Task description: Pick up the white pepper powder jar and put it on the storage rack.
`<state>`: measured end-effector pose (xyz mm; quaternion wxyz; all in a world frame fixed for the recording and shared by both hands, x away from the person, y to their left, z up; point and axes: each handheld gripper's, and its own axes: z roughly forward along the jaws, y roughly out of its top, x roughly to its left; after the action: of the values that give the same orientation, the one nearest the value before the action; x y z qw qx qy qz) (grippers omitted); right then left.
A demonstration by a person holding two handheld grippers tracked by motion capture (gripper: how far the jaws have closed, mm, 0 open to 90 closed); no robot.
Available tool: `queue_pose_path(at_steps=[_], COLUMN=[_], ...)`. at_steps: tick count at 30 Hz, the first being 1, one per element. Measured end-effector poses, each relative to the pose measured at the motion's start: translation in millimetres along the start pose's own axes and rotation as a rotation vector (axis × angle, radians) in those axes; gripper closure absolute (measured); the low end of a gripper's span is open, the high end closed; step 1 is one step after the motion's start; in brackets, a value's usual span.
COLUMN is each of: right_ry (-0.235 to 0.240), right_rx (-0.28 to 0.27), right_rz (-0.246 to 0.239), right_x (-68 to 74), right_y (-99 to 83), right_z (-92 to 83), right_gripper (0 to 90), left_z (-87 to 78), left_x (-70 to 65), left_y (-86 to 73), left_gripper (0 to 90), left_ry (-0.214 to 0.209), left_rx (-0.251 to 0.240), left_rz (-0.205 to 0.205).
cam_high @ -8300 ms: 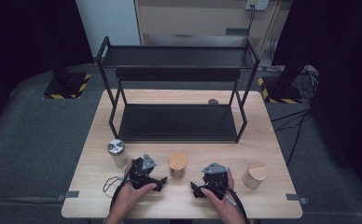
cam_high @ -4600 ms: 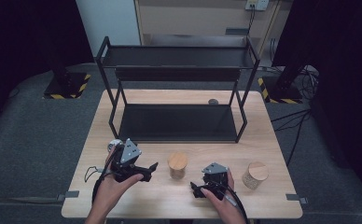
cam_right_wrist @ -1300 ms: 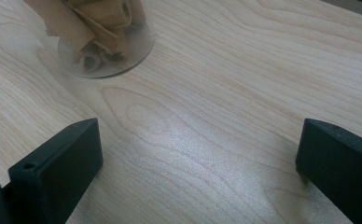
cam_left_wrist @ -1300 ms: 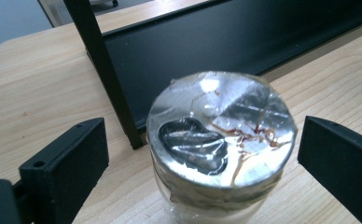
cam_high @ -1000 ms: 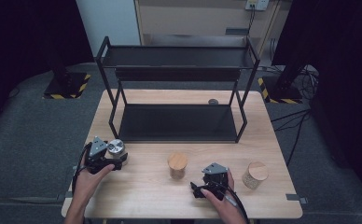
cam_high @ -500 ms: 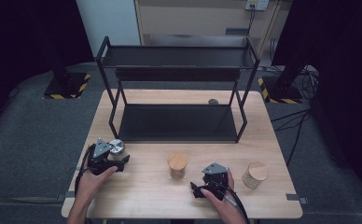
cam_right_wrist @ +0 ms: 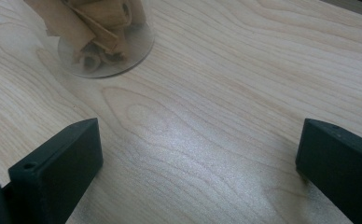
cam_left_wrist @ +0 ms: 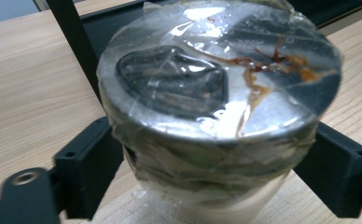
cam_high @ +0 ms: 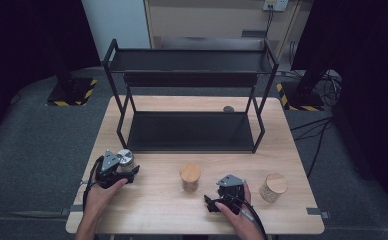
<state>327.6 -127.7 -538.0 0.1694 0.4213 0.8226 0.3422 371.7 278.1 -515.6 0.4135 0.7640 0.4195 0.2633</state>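
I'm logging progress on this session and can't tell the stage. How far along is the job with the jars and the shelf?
Nothing looks shelved: the black rack holds no jars. In hand: the left gripper has its jaws around the metal-lidded jar, on the table. Left: the two wooden-lidded jars stand untouched; the right gripper rests open.

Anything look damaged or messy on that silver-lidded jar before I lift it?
Yes. The silver-lidded jar between the left gripper's jaws is wrapped in crinkled clear film, with reddish-brown streaks across the lid's right half and a dented-looking dark patch on its left. It stands upright, and nothing looks spilled on the table.
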Motion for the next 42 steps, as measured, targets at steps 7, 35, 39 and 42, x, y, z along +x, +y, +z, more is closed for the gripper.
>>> queue_pose_path(at_steps=[7, 35, 39, 42], right_ry=[0.0, 0.0, 0.0, 0.0], right_rx=[0.0, 0.0, 0.0, 0.0], right_rz=[0.0, 0.0, 0.0, 0.0], right_x=[0.0, 0.0, 0.0, 0.0], right_y=[0.0, 0.0, 0.0, 0.0], right_z=[0.0, 0.0, 0.0, 0.0], right_gripper=[0.4, 0.4, 0.4, 0.4], left_z=[2.6, -13.5, -15.6, -16.6], left_x=[-2.4, -18.3, -19.0, -19.0], left_y=[-2.7, 1.0, -0.3, -1.4], left_gripper=[21.9, 29.4, 29.4, 29.4], left_ry=[0.01, -0.005, -0.008, -0.013], left_rx=[0.003, -0.019, -0.023, -0.026], left_rz=[0.01, 0.016, 0.01, 0.002])
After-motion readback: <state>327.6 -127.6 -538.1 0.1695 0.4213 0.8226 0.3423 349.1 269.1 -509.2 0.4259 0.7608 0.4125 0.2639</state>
